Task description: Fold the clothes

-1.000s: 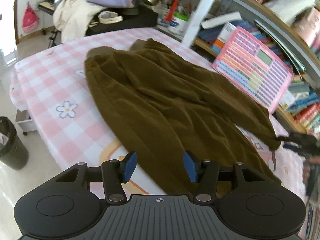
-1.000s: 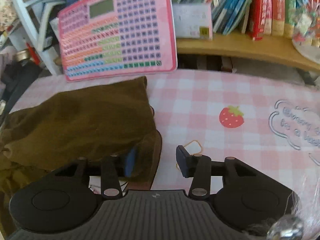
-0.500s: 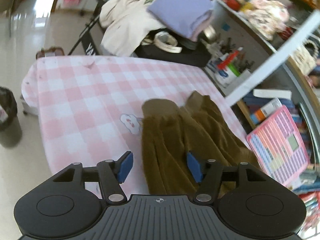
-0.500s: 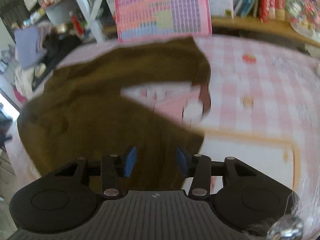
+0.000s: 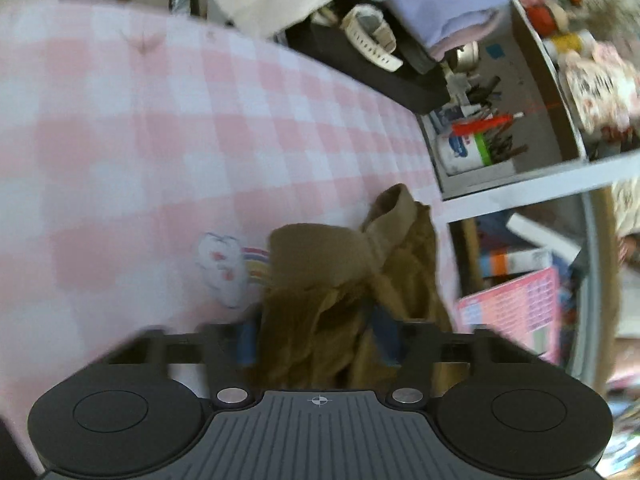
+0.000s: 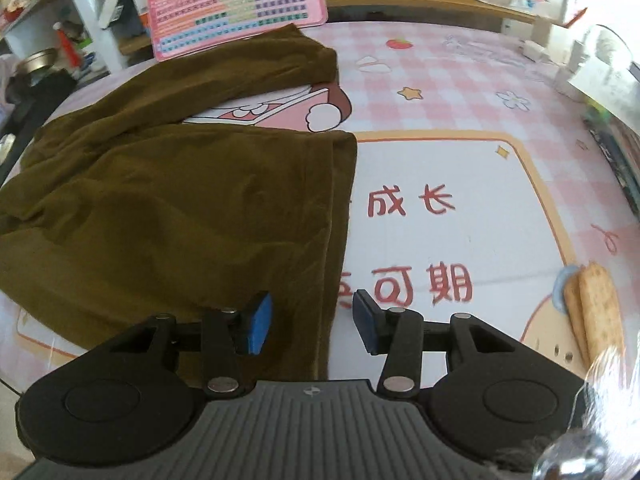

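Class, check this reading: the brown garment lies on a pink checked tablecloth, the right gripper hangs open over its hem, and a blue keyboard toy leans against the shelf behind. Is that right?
One detail is wrong. The keyboard toy is pink, not blue, as the right wrist view shows. The rest holds: brown garment on the pink checked tablecloth, right gripper open over its hem.

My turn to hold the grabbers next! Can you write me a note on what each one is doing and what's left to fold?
Left gripper: jaws open, with a bunched end of the brown trousers between them; the picture is blurry, so I cannot tell whether it grips yet.
Right gripper: jaws open, holding nothing, over the trousers' near edge.
Trousers: spread on the pink checked tablecloth, one leg reaching toward the pink toy keyboard.
Done: trousers laid out, mostly flat.
Left: every fold, it seems. Probably pinch both ends, then fold.
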`<state>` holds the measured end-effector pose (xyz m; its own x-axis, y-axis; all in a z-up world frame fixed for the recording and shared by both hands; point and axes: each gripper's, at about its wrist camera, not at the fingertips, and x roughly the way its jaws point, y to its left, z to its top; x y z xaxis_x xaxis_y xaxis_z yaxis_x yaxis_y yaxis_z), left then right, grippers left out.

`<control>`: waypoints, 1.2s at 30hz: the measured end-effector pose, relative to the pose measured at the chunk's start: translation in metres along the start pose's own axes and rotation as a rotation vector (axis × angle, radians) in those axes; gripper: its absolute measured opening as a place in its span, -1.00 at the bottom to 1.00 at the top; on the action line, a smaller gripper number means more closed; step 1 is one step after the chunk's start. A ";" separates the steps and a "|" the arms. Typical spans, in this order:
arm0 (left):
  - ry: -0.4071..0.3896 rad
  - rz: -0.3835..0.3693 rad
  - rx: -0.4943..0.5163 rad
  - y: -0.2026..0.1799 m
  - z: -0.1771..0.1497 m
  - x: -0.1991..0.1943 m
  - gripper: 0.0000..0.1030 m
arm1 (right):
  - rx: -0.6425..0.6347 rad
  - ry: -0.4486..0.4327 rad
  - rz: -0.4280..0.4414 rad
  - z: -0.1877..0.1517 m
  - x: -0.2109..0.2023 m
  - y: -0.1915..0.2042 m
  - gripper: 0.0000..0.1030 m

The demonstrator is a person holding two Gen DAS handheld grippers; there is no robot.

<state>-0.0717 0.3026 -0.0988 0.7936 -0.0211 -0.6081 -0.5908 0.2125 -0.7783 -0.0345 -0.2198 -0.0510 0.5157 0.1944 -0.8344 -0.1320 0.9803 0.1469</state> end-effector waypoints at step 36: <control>0.103 -0.026 0.189 0.025 0.001 -0.017 -0.72 | 0.003 -0.074 -0.192 -0.027 -0.008 0.022 -0.81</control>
<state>-0.0999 0.3093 -0.1083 0.7835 -0.1272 -0.6083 -0.5246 0.3894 -0.7571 -0.0645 -0.2011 -0.0551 0.5918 0.0056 -0.8060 -0.0230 0.9997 -0.0099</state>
